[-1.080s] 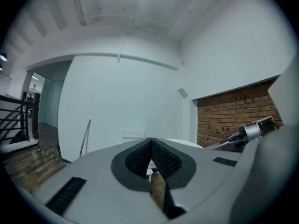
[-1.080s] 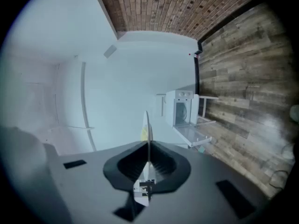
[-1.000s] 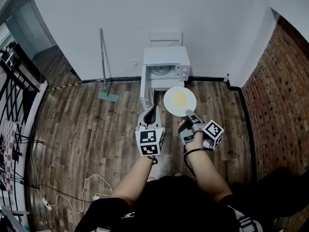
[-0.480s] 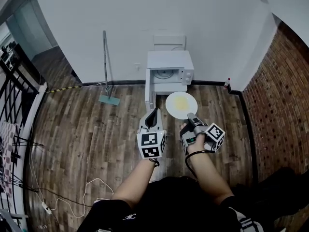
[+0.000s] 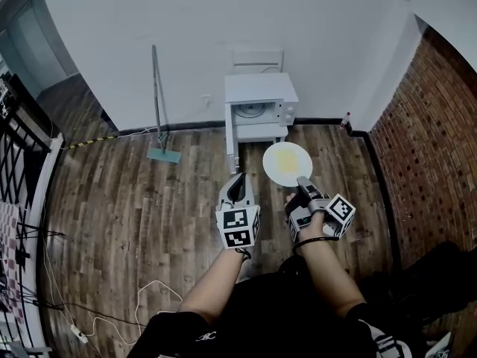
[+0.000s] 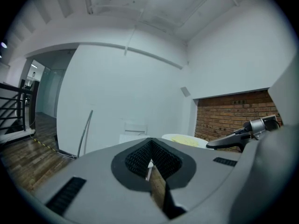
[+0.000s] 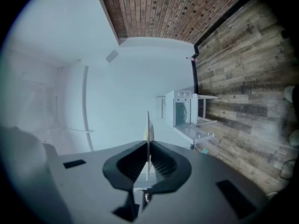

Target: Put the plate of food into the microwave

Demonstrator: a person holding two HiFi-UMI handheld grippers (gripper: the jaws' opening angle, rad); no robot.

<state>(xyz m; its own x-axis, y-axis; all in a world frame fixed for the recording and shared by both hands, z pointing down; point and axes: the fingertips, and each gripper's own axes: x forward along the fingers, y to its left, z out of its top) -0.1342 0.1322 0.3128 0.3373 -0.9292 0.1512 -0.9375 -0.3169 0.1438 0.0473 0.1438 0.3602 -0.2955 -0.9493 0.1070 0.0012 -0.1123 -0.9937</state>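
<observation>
- Your left gripper (image 5: 237,179) has its jaws together with nothing in them. It has no work in hand, and it hangs just left of the plate.
- The microwave (image 5: 261,88) stands at the far wall on a small white stand (image 5: 261,133). Its door (image 5: 232,144) is already swung open toward you on the left side, so I'd judge the opening step done.
- The plate (image 5: 277,171) with its yellow food (image 5: 286,158) is in the air over the wooden floor (image 5: 134,192). It is near the microwave but well short of the cavity, and the whole placing step is left.
- Your right gripper (image 5: 300,183) has its jaws clamped on the near rim of the plate, and that grip alone carries it.
- A mop (image 5: 156,95) leans on the wall well left of the microwave, clear of your path.
- The free edge of the open door points at you on the left, so bring the plate in to its right.
- A small bottle (image 5: 345,118) and the brick wall (image 5: 432,110) lie well off to the right, with bare floor between them and the plate.
</observation>
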